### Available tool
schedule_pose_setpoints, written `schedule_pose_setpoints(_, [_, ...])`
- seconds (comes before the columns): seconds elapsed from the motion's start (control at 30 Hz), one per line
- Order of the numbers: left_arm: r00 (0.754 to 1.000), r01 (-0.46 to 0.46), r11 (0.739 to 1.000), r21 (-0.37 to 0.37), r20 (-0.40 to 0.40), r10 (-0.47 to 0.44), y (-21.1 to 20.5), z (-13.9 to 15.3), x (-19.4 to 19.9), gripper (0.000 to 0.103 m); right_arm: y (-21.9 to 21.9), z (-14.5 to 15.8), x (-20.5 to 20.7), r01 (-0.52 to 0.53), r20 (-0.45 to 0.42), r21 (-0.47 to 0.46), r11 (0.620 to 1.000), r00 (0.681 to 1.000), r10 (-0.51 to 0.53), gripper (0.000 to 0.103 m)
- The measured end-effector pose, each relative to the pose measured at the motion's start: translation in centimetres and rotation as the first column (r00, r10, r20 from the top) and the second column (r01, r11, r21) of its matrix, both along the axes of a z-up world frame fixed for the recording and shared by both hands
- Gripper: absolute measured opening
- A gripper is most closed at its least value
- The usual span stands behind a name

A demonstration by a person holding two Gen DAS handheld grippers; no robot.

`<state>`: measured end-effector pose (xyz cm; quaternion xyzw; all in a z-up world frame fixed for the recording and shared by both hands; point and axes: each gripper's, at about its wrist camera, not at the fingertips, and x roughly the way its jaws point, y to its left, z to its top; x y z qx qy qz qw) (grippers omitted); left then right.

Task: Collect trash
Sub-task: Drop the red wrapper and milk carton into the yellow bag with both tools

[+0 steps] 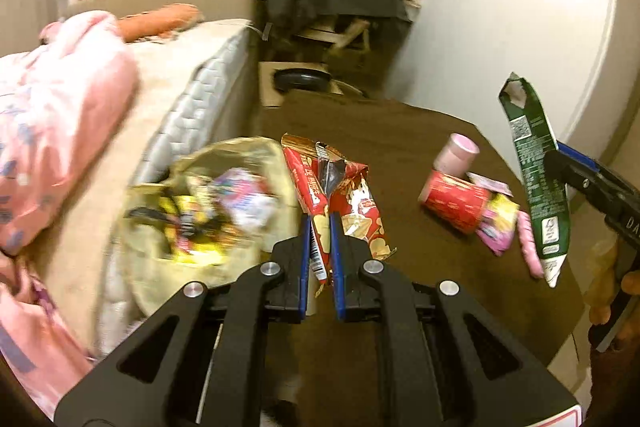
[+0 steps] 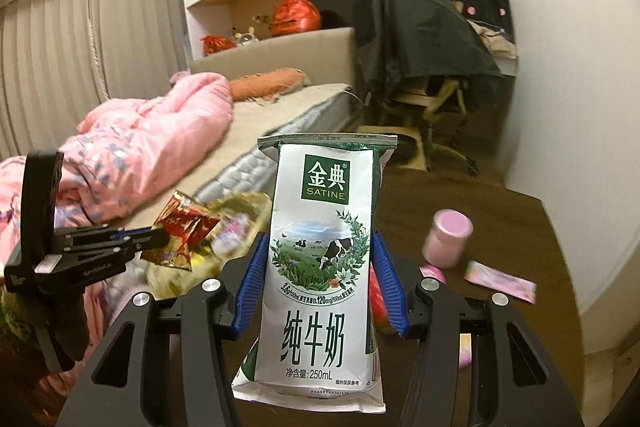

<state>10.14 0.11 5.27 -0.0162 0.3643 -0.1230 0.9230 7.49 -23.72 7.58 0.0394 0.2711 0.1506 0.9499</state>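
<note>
Crinkled foil wrapper [image 1: 320,187], flattened carton [image 2: 320,267]

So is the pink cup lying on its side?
No, the pink cup stands upright on the table, beside the milk carton held in the right gripper.

A pink quilt [image 2: 160,131] is heaped on the bed [image 2: 256,143], beside an orange pillow [image 2: 268,81] at the headboard [image 2: 276,53]. Pleated curtains [image 2: 80,55] are hung behind the bed. A chair [image 2: 420,27] draped in black cloth is seen past the brown table [image 1: 400,147]. Red bags [image 2: 296,15] are kept on the ledge behind the headboard.
</note>
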Motion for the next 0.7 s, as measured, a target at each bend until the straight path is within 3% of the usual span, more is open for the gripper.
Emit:
schedule_pose_setpoints(0.13, [0.998, -0.060, 0.998, 0.013, 0.008, 0.060, 4.4, -0.1, 0.9, 0.009, 3.0, 0.5, 2.7, -0.039, -0.022, 0.017, 0.999, 0.999, 0.039, 0.049])
schedule_pose_setpoints(0.37, [0.993, -0.105, 0.993, -0.047, -0.058, 0.102, 10.6, -1.8, 3.2, 0.009, 9.6, 0.8, 7.2, -0.131, -0.021, -0.024, 0.991, 0.991, 0.130, 0.049])
schedule_pose_setpoints(0.7, [0.986, -0.097, 0.988, -0.122, -0.149, 0.079, 15.4, -4.7, 8.1, 0.009, 17.3, -1.1, 12.7, -0.250, -0.060, -0.071, 0.966, 0.967, 0.246, 0.049])
